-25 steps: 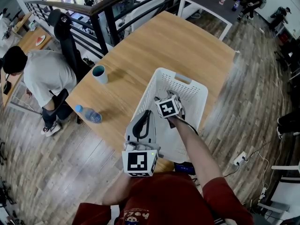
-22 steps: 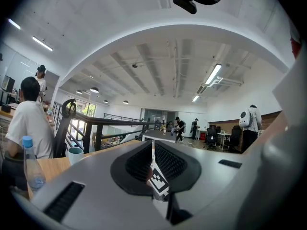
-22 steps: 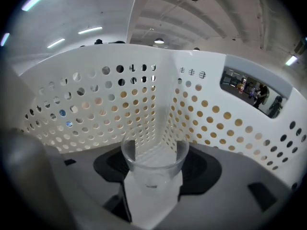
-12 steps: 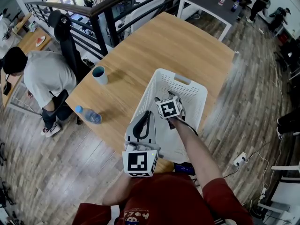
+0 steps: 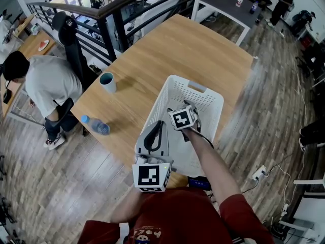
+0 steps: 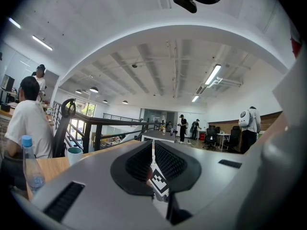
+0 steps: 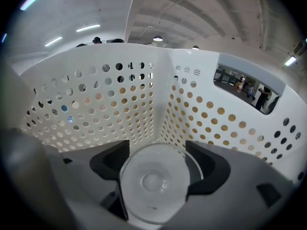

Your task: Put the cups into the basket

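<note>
The right gripper (image 7: 153, 159) has just been opening its jaws, freeing the clear cup (image 7: 152, 188) between them inside the basket (image 7: 96, 104); the left gripper (image 6: 152, 164) is closed and empty, and 1 teal cup (image 5: 107, 80) still waits at 10 o'clock.

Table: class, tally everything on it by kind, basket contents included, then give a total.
cups: 2, the teal cup and the clear cup
bottle: 1
basket: 1
Total: 4

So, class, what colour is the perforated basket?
White; the basket shows best in the right gripper view.
</note>
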